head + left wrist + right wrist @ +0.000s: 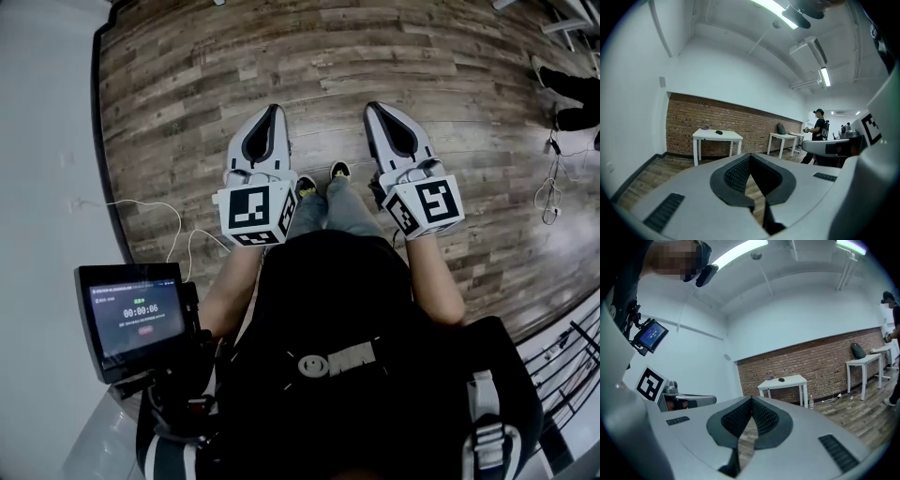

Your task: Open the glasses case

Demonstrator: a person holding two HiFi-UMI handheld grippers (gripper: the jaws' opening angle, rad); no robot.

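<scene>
L gripper (pixel 274 111) and R gripper (pixel 375 108) are being held side by side, roughly level, over wood floor (pixel 403 56). Both jaw pairs are being pressed fully together, w/ nothing gripped between pads. White table (pixel 731 136) by brick wall (pixel 750 119) is being seen ahead in both gripper views, well apart from grippers. Small dark object (pixel 719 132) is lying on tabletop; too small to be confirmed as glasses case.
</scene>
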